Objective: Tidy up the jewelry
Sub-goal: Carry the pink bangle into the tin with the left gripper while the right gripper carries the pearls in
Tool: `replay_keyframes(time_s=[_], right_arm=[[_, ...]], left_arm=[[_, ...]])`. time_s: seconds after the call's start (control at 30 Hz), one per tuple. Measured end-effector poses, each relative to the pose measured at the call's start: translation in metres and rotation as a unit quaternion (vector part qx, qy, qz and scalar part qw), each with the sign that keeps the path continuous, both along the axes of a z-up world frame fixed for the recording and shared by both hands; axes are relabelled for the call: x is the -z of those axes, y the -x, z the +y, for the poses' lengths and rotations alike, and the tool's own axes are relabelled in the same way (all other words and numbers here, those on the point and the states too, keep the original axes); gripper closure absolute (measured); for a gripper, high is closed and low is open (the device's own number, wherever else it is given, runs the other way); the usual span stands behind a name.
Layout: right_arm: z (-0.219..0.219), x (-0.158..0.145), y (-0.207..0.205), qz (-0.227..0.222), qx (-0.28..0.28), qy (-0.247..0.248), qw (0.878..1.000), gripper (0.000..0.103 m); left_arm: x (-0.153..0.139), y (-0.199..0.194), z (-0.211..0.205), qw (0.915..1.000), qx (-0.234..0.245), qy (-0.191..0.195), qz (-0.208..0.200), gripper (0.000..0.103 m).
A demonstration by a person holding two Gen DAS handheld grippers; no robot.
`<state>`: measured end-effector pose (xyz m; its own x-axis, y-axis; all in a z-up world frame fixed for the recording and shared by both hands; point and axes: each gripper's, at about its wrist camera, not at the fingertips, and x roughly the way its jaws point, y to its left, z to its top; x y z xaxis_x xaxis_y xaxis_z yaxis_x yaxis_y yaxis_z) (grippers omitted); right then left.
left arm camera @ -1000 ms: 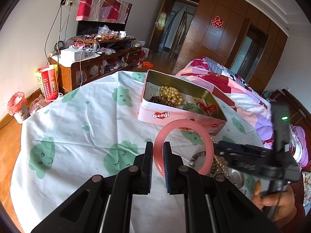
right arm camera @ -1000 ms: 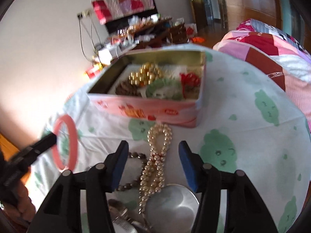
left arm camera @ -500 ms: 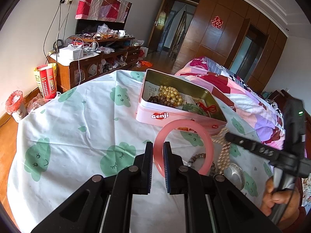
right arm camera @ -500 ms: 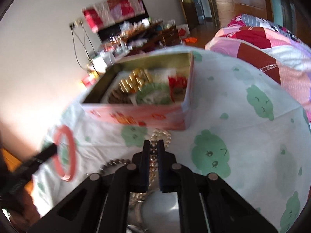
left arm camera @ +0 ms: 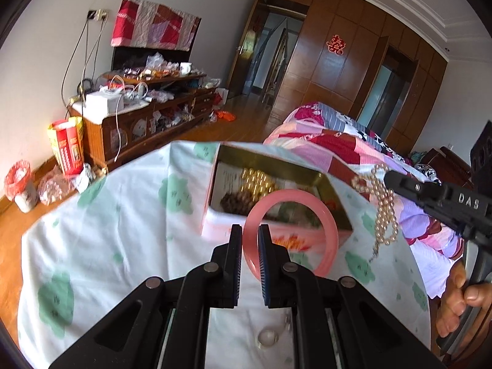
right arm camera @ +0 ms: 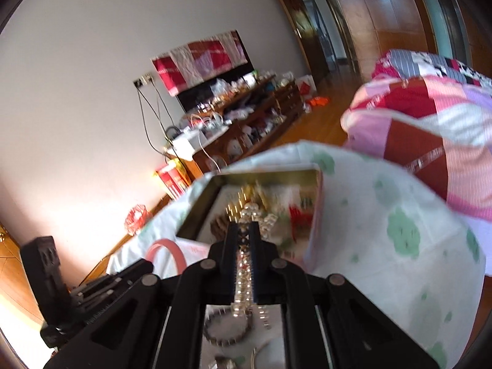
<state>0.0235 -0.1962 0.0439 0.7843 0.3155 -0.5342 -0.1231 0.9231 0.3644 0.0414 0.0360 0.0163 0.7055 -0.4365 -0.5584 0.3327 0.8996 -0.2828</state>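
2 grippers are each clamping a piece of jewelry over the bench [left arm camera: 101, 246], which is wearing a white cloth printed with green shapes. The left gripper [left arm camera: 249, 233] is standing nearly closed, its fingers [left arm camera: 236, 243] pinching the near edge of a pink bangle [left arm camera: 330, 233]. The bangle is standing upright on edge, ring open toward the camera, and is showing in front of the near wall of a pink tin [left arm camera: 215, 215]. In the right wrist view, an arc of the same bangle [right arm camera: 178, 250] is peeking out at the lower left beside the black body of that gripper.

The right gripper [right arm camera: 245, 230] has its jaws pressed together on a pearl necklace [right arm camera: 243, 283]; beads are showing between the pads and bunching just past the tips. In the left wrist view, the right gripper [left arm camera: 388, 177] is reaching in from the right with the pearl necklace [left arm camera: 384, 212] dangling freely from its tip, clear of the cloth and just beside the right end of the tin. A hand [left arm camera: 461, 298] is gripping its handle at the lower right.

The tin [right arm camera: 315, 215] is sitting open on the cloth and is holding gold beads [left arm camera: 256, 180] and dark beads [left arm camera: 235, 201], with something red at 1 end. Below the right gripper, a beaded bracelet [right arm camera: 226, 327] is lying on the cloth, blurred.
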Motion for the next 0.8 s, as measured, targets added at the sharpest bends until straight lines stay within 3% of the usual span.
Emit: replay_keyframes(time_s=[0.17, 0.3, 0.57, 0.7, 0.8], right_arm=[[0.0, -0.012, -0.031, -0.024, 0.003, 0.008, 1.0, 0.094], [0.0, -0.005, -0.057, -0.02, 0.008, 0.014, 1.0, 0.094], [-0.006, 0.032, -0.112, 0.038, 0.004, 0.03, 0.999, 0.094], [-0.008, 0.047, -0.122, 0.054, 0.017, 0.051, 0.997, 0.092], [-0.015, 0.052, -0.125, 0.065, 0.018, 0.038, 0.997, 0.092]], left_arm=[[-0.006, -0.03, -0.015, 0.9998, -0.001, -0.008, -0.016, 0.093], [-0.002, -0.057, -0.028, 0.9997, 0.0, -0.018, -0.017, 0.093], [0.02, -0.102, -0.049, 0.9985, -0.013, -0.051, 0.013, 0.093], [0.028, -0.11, -0.055, 0.9971, -0.02, -0.067, 0.03, 0.092], [0.032, -0.11, -0.056, 0.9965, -0.019, -0.073, 0.036, 0.09]])
